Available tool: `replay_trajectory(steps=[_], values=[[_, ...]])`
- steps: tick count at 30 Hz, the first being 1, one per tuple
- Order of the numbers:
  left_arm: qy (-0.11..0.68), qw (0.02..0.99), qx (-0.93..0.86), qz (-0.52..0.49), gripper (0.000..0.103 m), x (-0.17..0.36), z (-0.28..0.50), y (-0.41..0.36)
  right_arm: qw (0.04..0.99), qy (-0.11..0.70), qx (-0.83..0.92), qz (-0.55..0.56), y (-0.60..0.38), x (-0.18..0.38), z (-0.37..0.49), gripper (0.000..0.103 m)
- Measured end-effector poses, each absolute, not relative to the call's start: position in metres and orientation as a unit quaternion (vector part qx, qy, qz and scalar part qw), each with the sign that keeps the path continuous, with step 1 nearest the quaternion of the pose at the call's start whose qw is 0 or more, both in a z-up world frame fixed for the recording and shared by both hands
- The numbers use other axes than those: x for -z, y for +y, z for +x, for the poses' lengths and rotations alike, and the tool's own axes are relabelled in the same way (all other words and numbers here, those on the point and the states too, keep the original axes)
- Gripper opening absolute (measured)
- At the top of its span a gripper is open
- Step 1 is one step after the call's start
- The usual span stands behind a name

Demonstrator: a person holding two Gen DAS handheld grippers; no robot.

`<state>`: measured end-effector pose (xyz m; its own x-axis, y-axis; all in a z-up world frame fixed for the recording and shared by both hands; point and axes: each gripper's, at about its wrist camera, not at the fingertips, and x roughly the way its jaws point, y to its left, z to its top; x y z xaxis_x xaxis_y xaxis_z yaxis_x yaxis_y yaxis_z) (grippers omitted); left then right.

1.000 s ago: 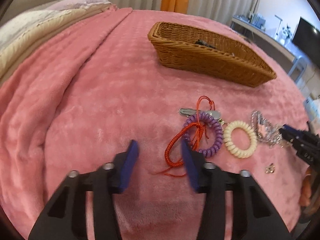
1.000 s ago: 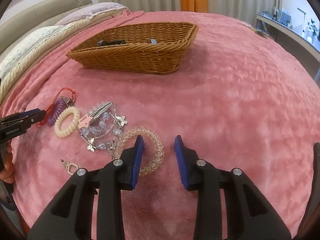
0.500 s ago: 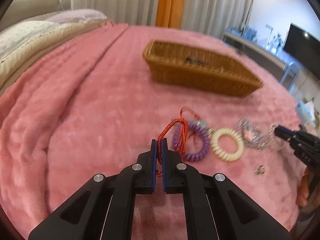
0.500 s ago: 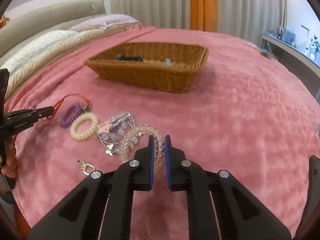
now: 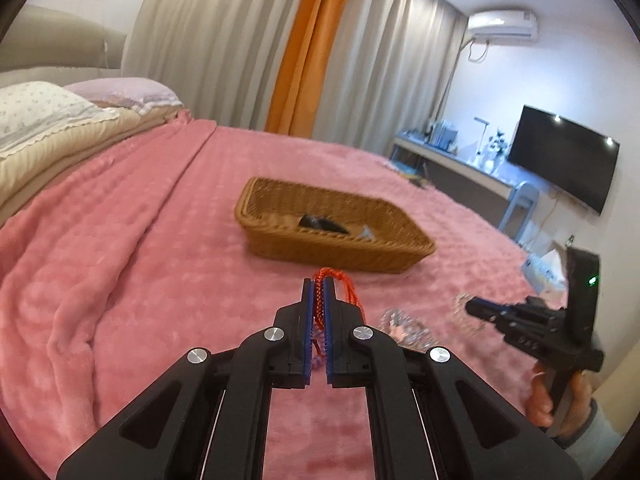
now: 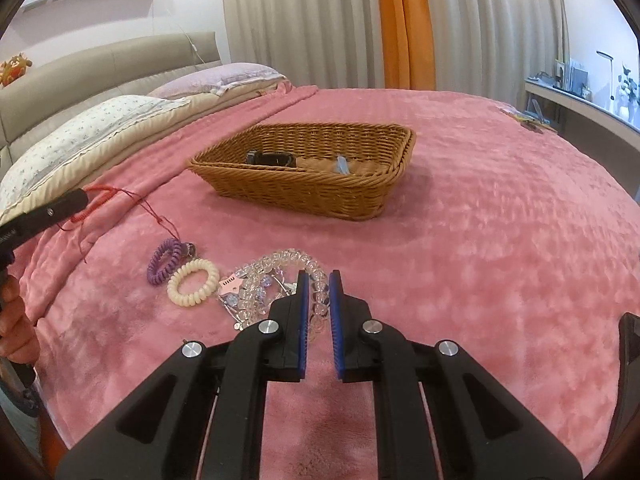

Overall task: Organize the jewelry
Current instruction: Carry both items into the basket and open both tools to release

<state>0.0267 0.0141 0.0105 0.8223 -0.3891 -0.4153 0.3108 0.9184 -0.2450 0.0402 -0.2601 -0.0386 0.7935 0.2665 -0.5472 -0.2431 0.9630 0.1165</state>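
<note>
My left gripper (image 5: 318, 286) is shut on a red cord bracelet (image 5: 334, 280) and holds it in the air short of the wicker basket (image 5: 332, 240); the cord (image 6: 104, 196) trails from that gripper in the right wrist view. My right gripper (image 6: 318, 280) is shut on a clear bead bracelet (image 6: 288, 260), lifted a little above the pink blanket. A purple coil tie (image 6: 164, 260), a cream coil tie (image 6: 192, 282) and a pink clip with crystal pieces (image 6: 230, 286) lie on the blanket. The basket (image 6: 312, 188) holds a black item (image 6: 270, 158) and a small blue one (image 6: 342, 164).
The pink blanket (image 6: 500, 240) covers the bed. Pillows (image 6: 100, 124) and the headboard are at the left. A desk and TV (image 5: 560, 156) stand beyond the bed's right edge. Curtains hang behind.
Both grippers closed on their bracelets and lifted. The left one raised the red cord off the purple coil tie; the right one raised the clear bead bracelet.
</note>
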Motion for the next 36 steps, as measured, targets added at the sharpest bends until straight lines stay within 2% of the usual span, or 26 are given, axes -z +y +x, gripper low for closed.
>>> replay_trajectory(steps=[8, 12, 21, 29, 36], values=[[0.200, 0.953, 0.200, -0.113, 0.002, -0.038, 0.020, 0.025, 0.946, 0.286, -0.142, 0.047, -0.265, 0.026, 0.043, 0.008], [0.186, 0.956, 0.200, -0.110, 0.002, -0.062, 0.030, 0.024, 0.946, 0.288, -0.140, 0.052, -0.264, 0.002, 0.057, 0.008], [0.182, 0.954, 0.212, -0.108, 0.002, -0.106, 0.105, -0.003, 0.952, 0.284, -0.101, 0.044, -0.255, -0.046, 0.141, 0.008], [0.240, 0.945, 0.200, -0.098, 0.002, -0.070, 0.190, -0.035, 0.931, 0.350, -0.096, 0.049, -0.249, -0.015, 0.229, 0.008], [0.294, 0.932, 0.187, -0.095, 0.002, -0.026, 0.228, -0.042, 0.915, 0.391, -0.094, 0.036, -0.235, 0.016, 0.255, 0.008]])
